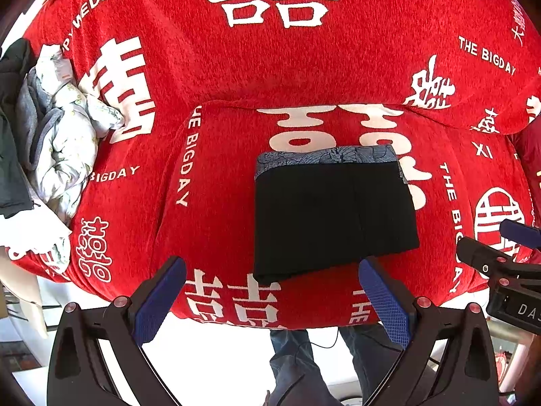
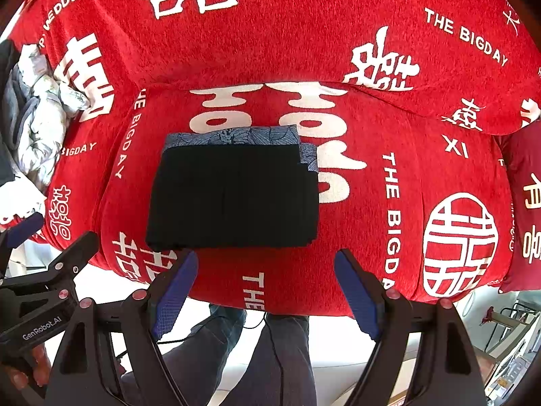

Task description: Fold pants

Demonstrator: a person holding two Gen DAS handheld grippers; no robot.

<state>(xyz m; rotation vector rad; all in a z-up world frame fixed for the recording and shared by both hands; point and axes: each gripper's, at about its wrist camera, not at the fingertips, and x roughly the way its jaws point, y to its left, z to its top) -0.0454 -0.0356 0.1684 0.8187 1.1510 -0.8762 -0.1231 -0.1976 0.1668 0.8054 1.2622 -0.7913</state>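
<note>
1. The pants point(image 1: 333, 213) lie folded into a compact black rectangle on the red sofa seat cushion point(image 1: 219, 237), nearer its front edge than its back, roughly mid-width. A blue patterned band, likely the waistband or lining, shows along the far edge, toward the backrest point(image 1: 270, 61).

2. The left tool point(image 1: 272, 292) hangs just off the cushion's front edge with its two blue pads spread wide and nothing between them. Its right-hand pad overlaps the pants' near edge in this view; whether it touches the cloth I cannot tell.

3. The right tool point(image 2: 267, 286) is likewise spread wide and empty, at the front edge just short of the pants point(image 2: 233, 196). Each tool appears at the border of the other's view, so the two sit side by side.

4. Both tools being clear of the cloth suggests the folding is finished or nearly so: the edges look squared and the stack lies flat, needing no hold to keep its shape.

5. A heap of other laundry point(image 1: 57, 125), pale printed fabric with grey and dark pieces, sits at the sofa's left end, well apart from the pants.

6. The cushion is soft and domed, so a nudge at the near edge could slide the layers.
</note>
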